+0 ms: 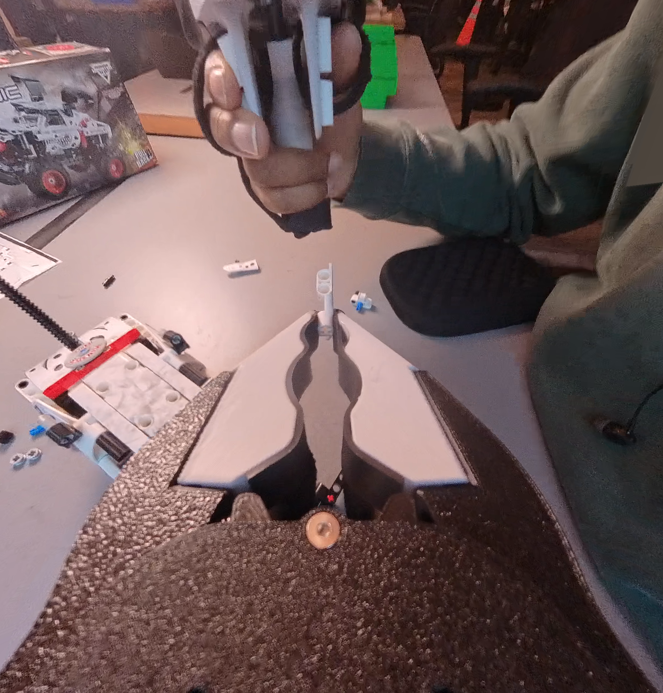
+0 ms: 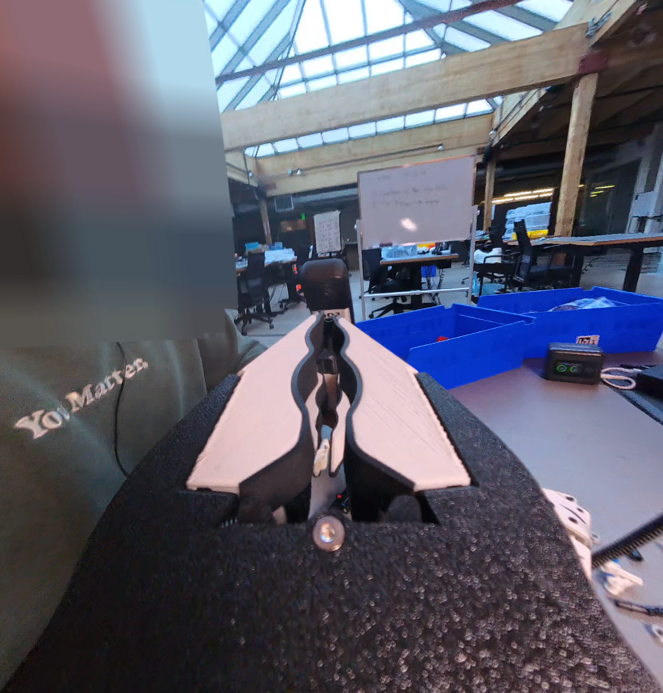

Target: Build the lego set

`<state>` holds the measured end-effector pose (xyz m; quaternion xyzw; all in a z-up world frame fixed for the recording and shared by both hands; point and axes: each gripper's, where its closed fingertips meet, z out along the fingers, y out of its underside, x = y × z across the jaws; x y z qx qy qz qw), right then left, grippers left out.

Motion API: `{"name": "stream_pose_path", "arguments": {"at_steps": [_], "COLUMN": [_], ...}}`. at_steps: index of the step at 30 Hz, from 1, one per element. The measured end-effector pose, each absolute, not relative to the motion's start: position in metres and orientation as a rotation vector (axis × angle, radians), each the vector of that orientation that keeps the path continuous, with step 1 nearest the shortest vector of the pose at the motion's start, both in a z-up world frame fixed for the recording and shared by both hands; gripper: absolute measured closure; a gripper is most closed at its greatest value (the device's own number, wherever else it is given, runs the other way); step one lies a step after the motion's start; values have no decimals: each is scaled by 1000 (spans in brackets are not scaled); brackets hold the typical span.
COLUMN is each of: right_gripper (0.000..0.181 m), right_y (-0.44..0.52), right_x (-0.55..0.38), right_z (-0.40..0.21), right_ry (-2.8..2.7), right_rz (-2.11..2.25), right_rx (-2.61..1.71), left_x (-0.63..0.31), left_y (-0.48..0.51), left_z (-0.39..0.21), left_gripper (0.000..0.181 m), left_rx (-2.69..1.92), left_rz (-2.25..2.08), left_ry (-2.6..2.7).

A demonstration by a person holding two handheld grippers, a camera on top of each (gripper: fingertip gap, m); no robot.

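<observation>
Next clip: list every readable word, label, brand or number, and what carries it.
Wording is not quoted here; these carry it:
Lego box: printed lettering, legible.
Instruction sheet: too small.
Round sticker on white model: blurred.
Green sweatshirt: white lettering, legible.
Whiteboard: faint handwriting, unreadable.
Black device: green display, too small.

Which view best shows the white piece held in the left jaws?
The left wrist view: the white piece stands pinched at the left gripper tips, its two holes visible. The right wrist view points up at the room and does not show it.
</observation>
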<state>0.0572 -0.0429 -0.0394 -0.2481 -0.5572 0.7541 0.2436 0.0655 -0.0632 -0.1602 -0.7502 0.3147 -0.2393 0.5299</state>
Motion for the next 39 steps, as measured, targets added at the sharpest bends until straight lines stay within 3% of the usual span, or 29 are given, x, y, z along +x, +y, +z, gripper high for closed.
{"name": "stream_pose_path", "arguments": {"at_steps": [4, 10, 14, 18, 26, 39], "right_gripper": [179, 179, 178, 178, 153, 128], "right_y": [16, 117, 138, 128, 129, 111], "right_x": [35, -16, -48, -76, -95, -60], "right_z": [-64, -163, -227, -251, -240, -161], "right_ry": [-1422, -1482, -1684, -1801, -1707, -1352], "right_rz": [1842, 1249, 1001, 1002, 1183, 2071], "right_rx": [-958, -1582, -1760, -1834, -1884, -1797], "left_x": [47, 12, -13, -37, -44, -40], "left_y": [-58, -49, -41, -33, -31, -28], "left_z": [-160, -134, -131, -142, -146, -154], "left_gripper": [177, 177, 176, 176, 176, 176], "left_rx": [-1805, -1685, -1585, -1561, -1563, -1593], "left_rz": [-611, -839, -1093, -1129, -1104, -1099], "left_ry": [637, 332, 39, -105, -127, -120]}}
